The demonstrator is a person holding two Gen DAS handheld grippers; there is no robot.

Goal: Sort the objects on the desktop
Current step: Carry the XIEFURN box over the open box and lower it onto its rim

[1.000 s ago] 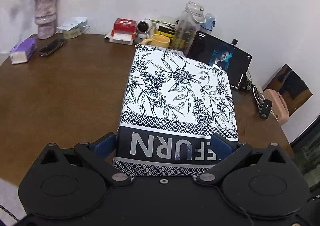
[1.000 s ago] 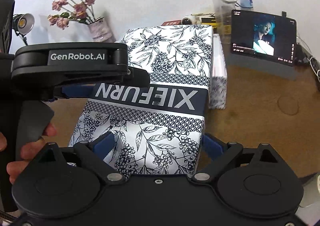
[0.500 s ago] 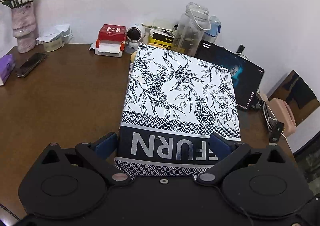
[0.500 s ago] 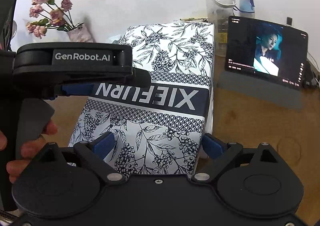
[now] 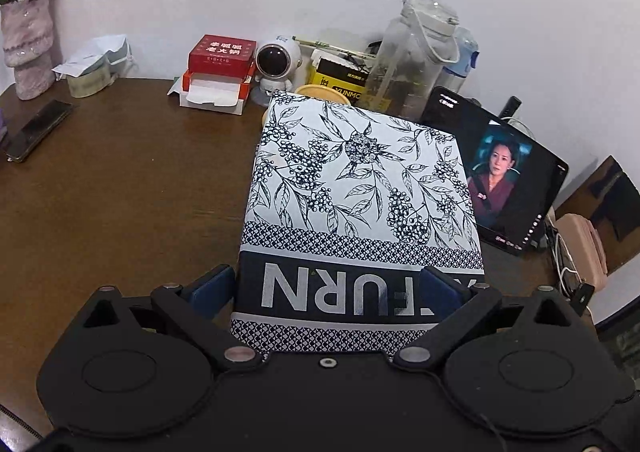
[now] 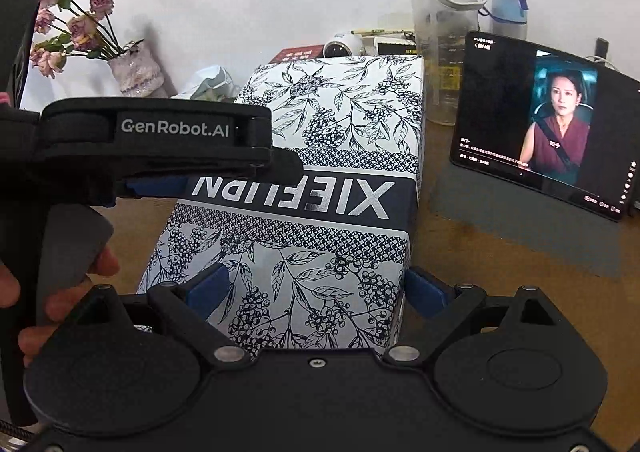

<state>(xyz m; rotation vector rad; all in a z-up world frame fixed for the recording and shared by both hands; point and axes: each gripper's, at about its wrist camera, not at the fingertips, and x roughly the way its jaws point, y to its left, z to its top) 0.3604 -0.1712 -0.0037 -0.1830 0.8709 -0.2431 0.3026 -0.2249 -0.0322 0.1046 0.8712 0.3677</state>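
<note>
A large white box (image 5: 360,187) with a dark floral print and a navy band with lettering is held from two sides above the brown table (image 5: 120,191). My left gripper (image 5: 326,286) is shut on it, its blue pads pressed to both sides of the navy band. My right gripper (image 6: 316,286) is shut on the same box (image 6: 332,123) at the end nearest that camera. In the right wrist view the left gripper's housing (image 6: 172,131) and the hand (image 6: 64,292) holding it sit at the left. Whether the box's underside touches the table is hidden.
A tablet (image 5: 500,179) playing video leans to the box's right. Along the back wall stand a clear water bottle (image 5: 416,51), a yellow box (image 5: 340,75), an astronaut figure (image 5: 276,63), a red box (image 5: 222,51) and a vase (image 5: 26,39). A phone (image 5: 36,127) lies far left.
Both grippers, still shut on the box, have carried it toward the back wall. The bottle, tablet and red box now look nearer and larger.
</note>
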